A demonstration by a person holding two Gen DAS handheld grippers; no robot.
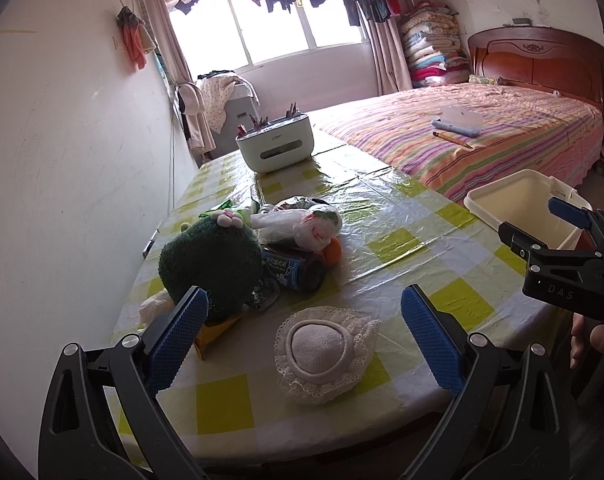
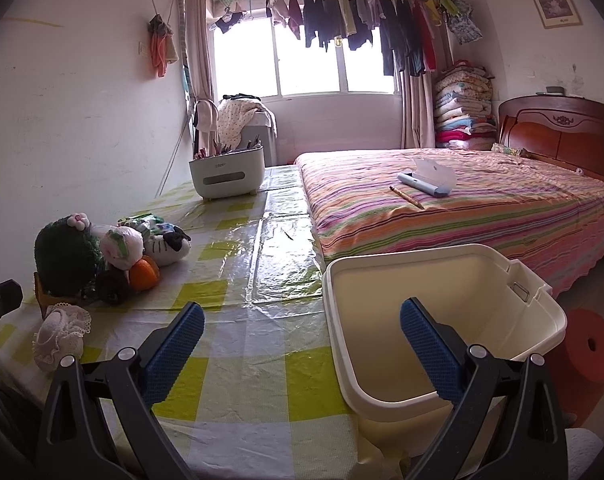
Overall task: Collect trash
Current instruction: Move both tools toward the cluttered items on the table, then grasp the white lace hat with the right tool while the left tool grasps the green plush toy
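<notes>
A pile lies on the checked tablecloth (image 1: 402, 240): a crumpled plastic bag (image 1: 298, 224), a dark roll of bags (image 1: 294, 270), an orange piece (image 1: 334, 252), a yellow wrapper (image 1: 214, 332) and a green plush (image 1: 210, 264). My left gripper (image 1: 302, 320) is open just above a lacy white round pad (image 1: 326, 354); nothing is between its fingers. My right gripper (image 2: 302, 336) is open too, its right finger over the rim of an empty cream bin (image 2: 382, 260) at the table's right edge. The pile (image 2: 122, 244) sits far left in that view.
A white pen holder (image 1: 276, 148) stands at the table's far end. A striped bed (image 2: 482, 208) with a pencil case runs along the right side. The wall closes the left side. A red stool (image 2: 586, 344) sits on the floor beyond the bin. A cat plush (image 2: 170, 240) lies behind the pile.
</notes>
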